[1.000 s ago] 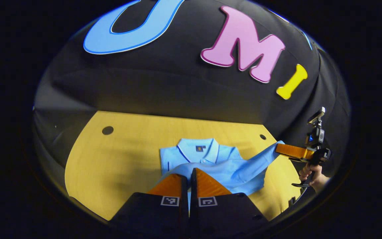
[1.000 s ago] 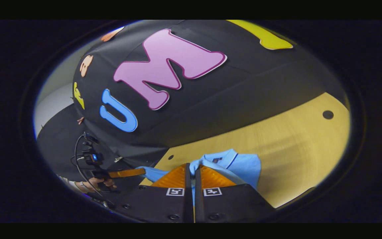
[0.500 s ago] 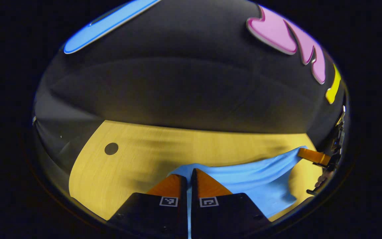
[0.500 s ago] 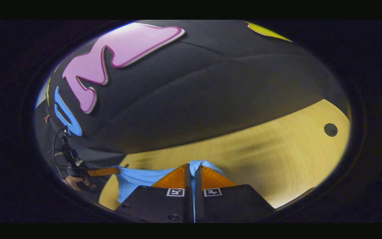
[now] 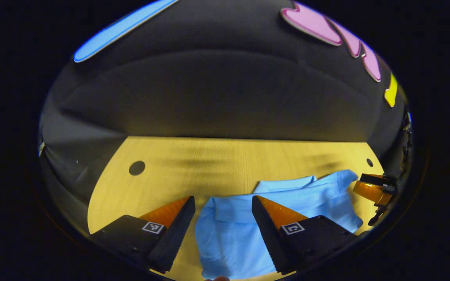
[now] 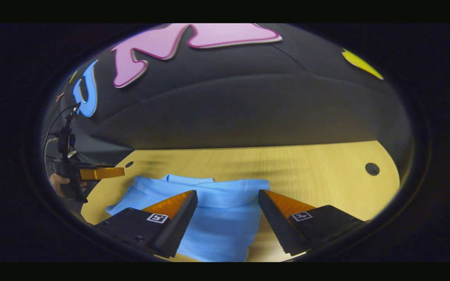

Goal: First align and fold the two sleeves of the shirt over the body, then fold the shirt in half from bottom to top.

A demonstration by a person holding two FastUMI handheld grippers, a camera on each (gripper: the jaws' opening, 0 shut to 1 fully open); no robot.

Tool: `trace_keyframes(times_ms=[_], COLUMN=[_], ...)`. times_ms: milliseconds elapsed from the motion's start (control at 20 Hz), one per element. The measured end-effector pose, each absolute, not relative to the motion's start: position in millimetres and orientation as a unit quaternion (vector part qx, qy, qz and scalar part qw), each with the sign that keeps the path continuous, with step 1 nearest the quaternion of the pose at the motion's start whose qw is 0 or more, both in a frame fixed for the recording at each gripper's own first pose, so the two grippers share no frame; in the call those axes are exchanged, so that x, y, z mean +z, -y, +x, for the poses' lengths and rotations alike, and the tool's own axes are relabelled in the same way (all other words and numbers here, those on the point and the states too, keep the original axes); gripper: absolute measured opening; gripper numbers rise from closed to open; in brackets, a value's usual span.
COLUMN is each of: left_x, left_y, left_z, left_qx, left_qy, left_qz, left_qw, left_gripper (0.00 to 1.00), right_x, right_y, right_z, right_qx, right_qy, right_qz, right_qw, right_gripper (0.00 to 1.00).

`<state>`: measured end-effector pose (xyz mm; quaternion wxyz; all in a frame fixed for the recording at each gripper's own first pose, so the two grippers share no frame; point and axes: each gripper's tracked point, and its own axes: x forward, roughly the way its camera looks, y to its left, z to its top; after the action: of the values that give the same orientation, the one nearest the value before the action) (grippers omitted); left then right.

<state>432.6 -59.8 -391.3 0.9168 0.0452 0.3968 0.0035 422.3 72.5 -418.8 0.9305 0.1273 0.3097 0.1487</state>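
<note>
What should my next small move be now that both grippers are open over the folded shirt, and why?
Probably lift both grippers back and clear. The left gripper and right gripper both stand open with the blue shirt lying loose on the wooden table between their fingers. The hem looks laid up near the collar, so the bottom-to-top fold seems done; the top edge is slightly rumpled, though.

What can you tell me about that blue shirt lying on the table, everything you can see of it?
The shirt is light blue, of soft knit-looking cloth, and lies folded over itself on the yellow wooden table. A bit of collar peeks out at its far edge. Its surface is a little rumpled, with gentle creases. Both the left gripper and the right gripper hang open above it, fingers spread to either side, not pinching the cloth.
</note>
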Motion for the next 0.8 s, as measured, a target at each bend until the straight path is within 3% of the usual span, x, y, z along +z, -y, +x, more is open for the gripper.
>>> trace_keyframes(times_ms=[50,100,150,200,250,450,800], left_x=[-372,-355,-339,-320,-302,-224,-131], left_y=[64,66,70,73,77,98,120], left_z=[426,416,406,391,375,299,106], left_qx=[-0.004,-0.01,-0.015,-0.022,-0.027,-0.055,-0.099], left_qy=[-0.379,-0.362,-0.344,-0.327,-0.313,-0.24,-0.173], left_qz=[0.047,0.05,0.055,0.06,0.067,0.077,0.033], left_qw=[0.924,0.931,0.937,0.943,0.947,0.966,0.979], left_gripper=[0.94,0.94,0.94,0.94,0.94,0.94,0.94], right_x=[-402,-384,-361,-336,-307,-215,-138], right_y=[-72,-73,-73,-72,-73,-72,-75], right_z=[415,408,397,384,367,294,151], right_qx=[0.145,0.14,0.132,0.125,0.117,0.077,0.051], right_qy=[-0.292,-0.273,-0.253,-0.231,-0.207,-0.139,-0.12], right_qz=[0.111,0.095,0.078,0.063,0.049,0.021,0.026], right_qw=[0.939,0.947,0.955,0.963,0.97,0.987,0.991], right_gripper=[0.98,0.91,0.98,0.9,0.98,0.98,0.95])
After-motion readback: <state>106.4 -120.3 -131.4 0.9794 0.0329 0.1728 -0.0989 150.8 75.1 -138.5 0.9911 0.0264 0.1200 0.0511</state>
